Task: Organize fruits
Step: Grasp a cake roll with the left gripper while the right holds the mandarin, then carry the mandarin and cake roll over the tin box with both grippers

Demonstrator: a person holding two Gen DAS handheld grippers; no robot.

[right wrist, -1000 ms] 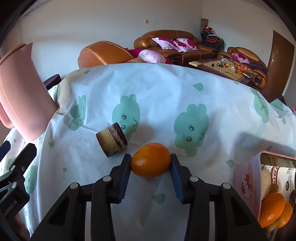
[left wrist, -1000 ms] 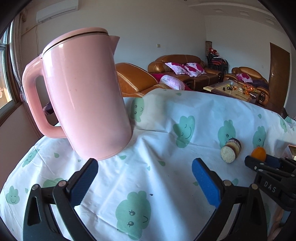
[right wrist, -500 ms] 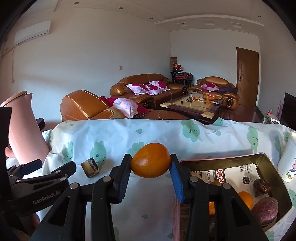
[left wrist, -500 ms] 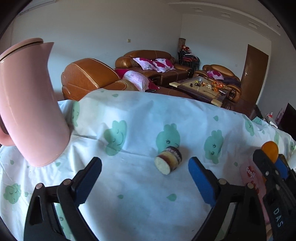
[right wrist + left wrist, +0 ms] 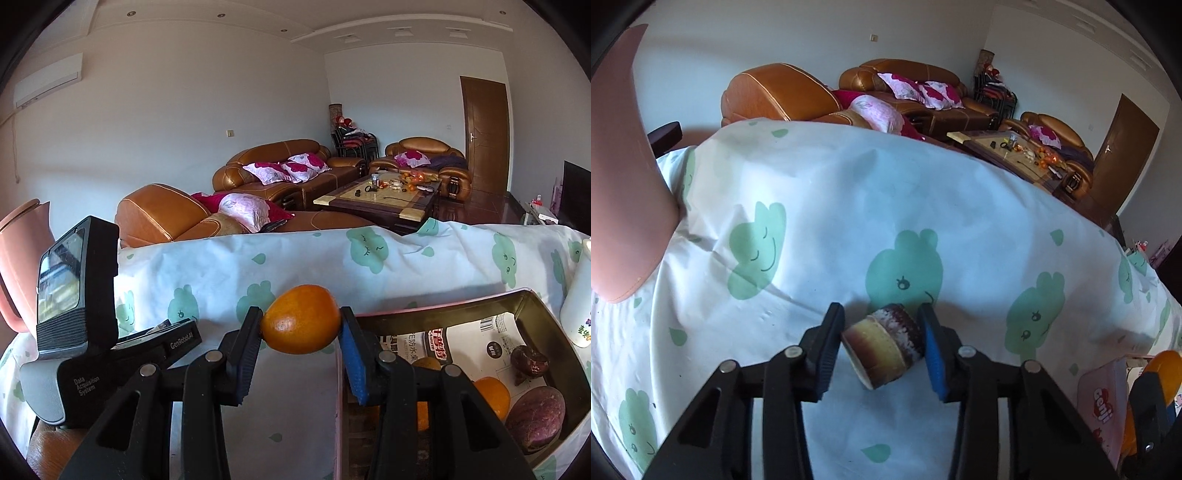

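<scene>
My left gripper point(image 5: 881, 343) has its jaws close on both sides of a short brown and yellow cut fruit piece point(image 5: 882, 345) that lies on the white cloth with green cartoon prints point(image 5: 820, 221). My right gripper point(image 5: 300, 332) is shut on an orange point(image 5: 301, 319) and holds it in the air by the left rim of a pink box point(image 5: 532, 299). The box holds oranges point(image 5: 493, 397), a purple fruit point(image 5: 535, 413) and a dark brown fruit point(image 5: 528, 360). The orange also shows at the right edge of the left wrist view point(image 5: 1161, 373).
A pink kettle point(image 5: 620, 192) stands at the left of the table. A white cup point(image 5: 580, 295) stands behind the box at the right. Brown sofas point(image 5: 280, 166) and a coffee table point(image 5: 384, 195) lie beyond the table's far edge.
My left gripper has moved forward to the cut fruit piece and its jaws have narrowed around it. My right gripper has lifted the orange and carried it right, to the box's rim.
</scene>
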